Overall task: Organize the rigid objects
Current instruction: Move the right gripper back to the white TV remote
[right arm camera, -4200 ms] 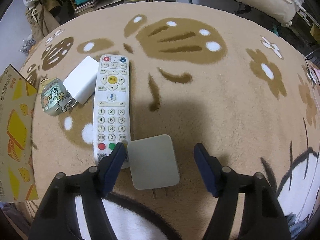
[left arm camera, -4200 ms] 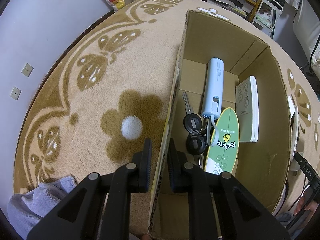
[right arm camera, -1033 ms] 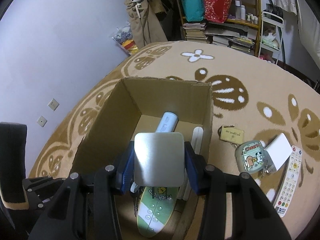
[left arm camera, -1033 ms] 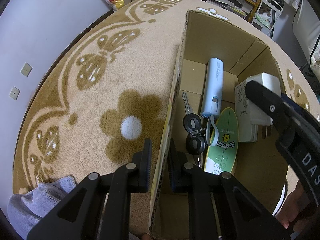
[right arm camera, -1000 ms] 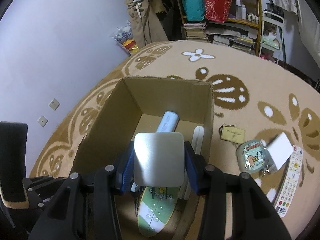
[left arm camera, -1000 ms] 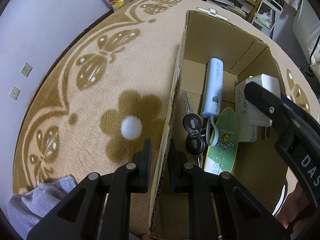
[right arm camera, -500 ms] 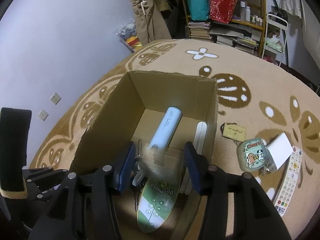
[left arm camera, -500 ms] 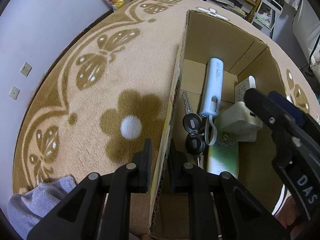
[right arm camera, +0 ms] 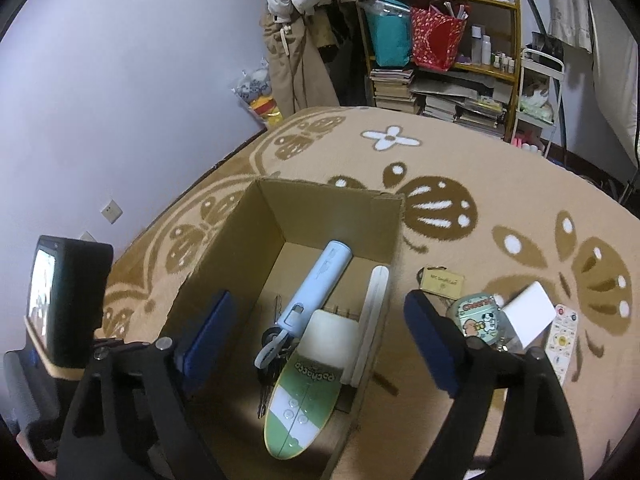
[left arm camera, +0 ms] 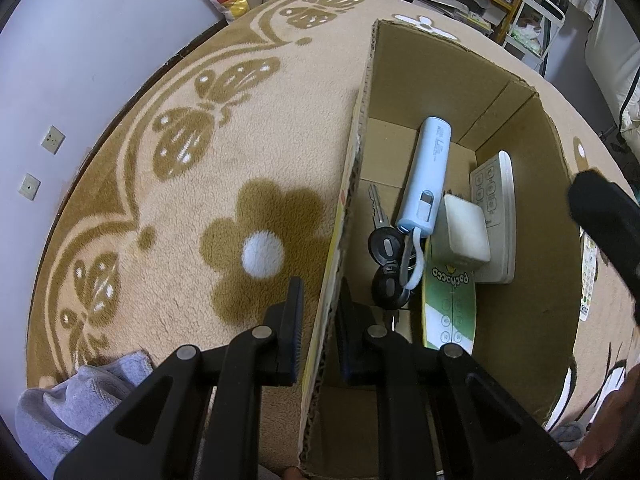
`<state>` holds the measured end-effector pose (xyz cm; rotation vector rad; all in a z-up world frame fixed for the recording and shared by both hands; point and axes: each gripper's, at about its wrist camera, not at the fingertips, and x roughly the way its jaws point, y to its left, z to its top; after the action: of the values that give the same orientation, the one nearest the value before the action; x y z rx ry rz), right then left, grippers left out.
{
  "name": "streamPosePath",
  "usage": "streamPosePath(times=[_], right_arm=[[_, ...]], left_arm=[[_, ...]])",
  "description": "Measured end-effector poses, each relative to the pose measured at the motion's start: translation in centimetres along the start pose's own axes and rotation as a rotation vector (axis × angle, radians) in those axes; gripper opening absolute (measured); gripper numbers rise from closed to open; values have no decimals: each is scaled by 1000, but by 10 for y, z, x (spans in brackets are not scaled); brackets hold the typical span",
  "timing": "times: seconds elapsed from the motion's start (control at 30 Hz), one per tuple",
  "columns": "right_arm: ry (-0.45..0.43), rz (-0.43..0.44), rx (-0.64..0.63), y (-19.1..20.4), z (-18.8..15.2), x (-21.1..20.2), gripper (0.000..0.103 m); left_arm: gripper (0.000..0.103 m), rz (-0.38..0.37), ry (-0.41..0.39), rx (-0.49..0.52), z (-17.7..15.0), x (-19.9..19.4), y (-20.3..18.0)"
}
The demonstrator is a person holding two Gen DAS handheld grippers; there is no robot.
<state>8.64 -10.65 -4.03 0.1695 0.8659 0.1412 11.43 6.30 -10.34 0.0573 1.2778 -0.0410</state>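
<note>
- Cardboard box (left arm camera: 448,80) stood open on the patterned rug (left arm camera: 224,168), and the left gripper (left arm camera: 318,322) was clenched on its near side wall, one finger outside and one inside.
- White charger block (left arm camera: 462,232) lay inside the box, resting partly on the green surfboard-shaped item (left arm camera: 450,300) and touching the white remote (left arm camera: 496,216) that leaned along the far wall.
- Beside the charger lay the light-blue power bank (left arm camera: 430,176), its strap looping down over the black-headed keys (left arm camera: 386,264).
- From the right wrist view, the right gripper (right arm camera: 320,344) hung above the box with its jaws spread wide and nothing between them.
- Outside the box, on the rug, sat a cartoon-printed case (right arm camera: 474,316), a second white charger (right arm camera: 528,314), a white remote control (right arm camera: 562,340) and a small tan tag (right arm camera: 440,280), all close together.
- A grey cloth (left arm camera: 76,404) lay by the left gripper's base.
</note>
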Motion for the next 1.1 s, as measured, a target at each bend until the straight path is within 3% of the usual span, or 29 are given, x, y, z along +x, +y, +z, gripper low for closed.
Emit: streamPosePath(times=[0.1, 0.33, 0.63, 1.1], right_arm=[[-13, -27, 4, -9, -1, -6, 103], [-27, -181, 43, -51, -5, -9, 103], [-22, -301, 158, -122, -26, -6, 103], [73, -367, 287, -185, -74, 15, 103]], left_arm=[[15, -3, 1, -2, 0, 0, 1], [15, -2, 1, -1, 0, 0, 1], [15, -1, 2, 0, 0, 0, 1], [14, -1, 6, 3, 2, 1, 2]])
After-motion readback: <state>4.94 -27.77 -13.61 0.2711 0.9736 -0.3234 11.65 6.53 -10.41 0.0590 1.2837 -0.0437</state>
